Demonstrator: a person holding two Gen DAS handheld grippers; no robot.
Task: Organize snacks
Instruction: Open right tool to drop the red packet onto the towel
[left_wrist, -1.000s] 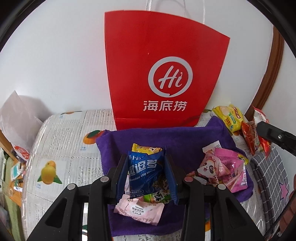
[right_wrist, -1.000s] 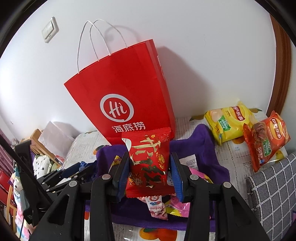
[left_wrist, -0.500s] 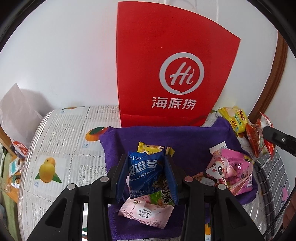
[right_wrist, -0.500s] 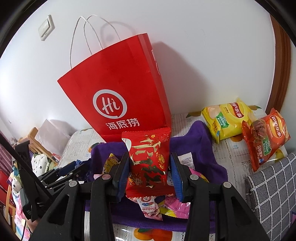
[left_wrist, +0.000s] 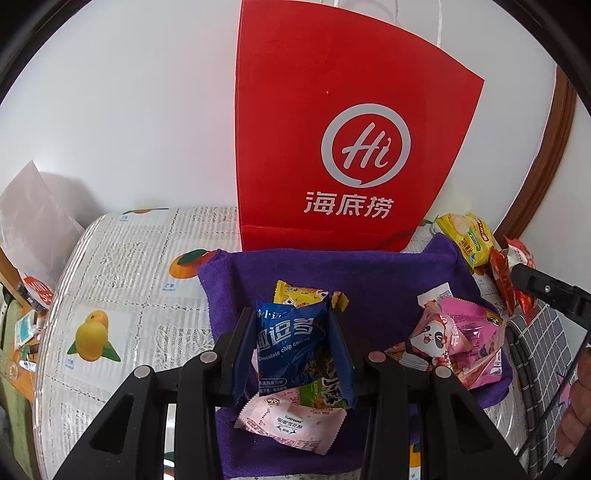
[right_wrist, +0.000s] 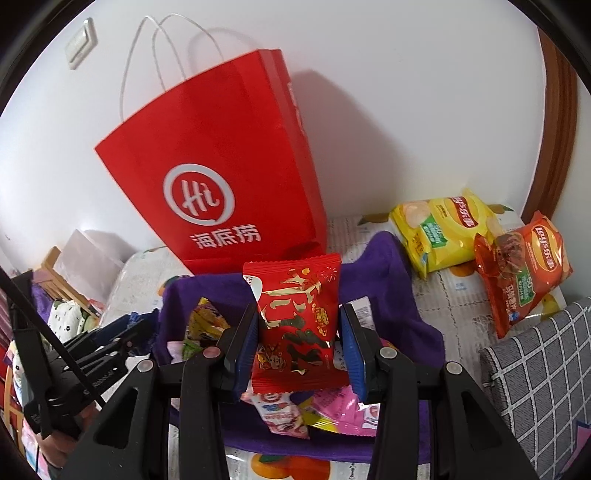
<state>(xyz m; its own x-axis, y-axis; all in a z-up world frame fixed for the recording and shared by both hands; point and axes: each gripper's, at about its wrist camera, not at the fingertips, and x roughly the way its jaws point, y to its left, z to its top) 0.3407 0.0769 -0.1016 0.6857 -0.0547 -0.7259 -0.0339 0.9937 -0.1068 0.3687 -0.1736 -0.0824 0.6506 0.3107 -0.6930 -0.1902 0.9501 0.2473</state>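
Snacks in glossy crinkled wrappers lie heaped on a soft purple towel (left_wrist: 388, 280) spread over a fruit-printed plastic tablecloth (left_wrist: 122, 280). The left gripper (left_wrist: 293, 347) is clenched on a blue cookie packet (left_wrist: 290, 341); the right gripper (right_wrist: 297, 332) grasps a red foil packet (right_wrist: 295, 321). At the far side a stiff red paper bag (right_wrist: 236, 177) with thin cord handles stands upright against the white wall; what it holds cannot be seen. Two puffy chip bags, yellow (right_wrist: 443, 229) and orange-red (right_wrist: 524, 269), lie to the right, apparently touching.

"Hi" on red paper bag (left_wrist: 354, 122)
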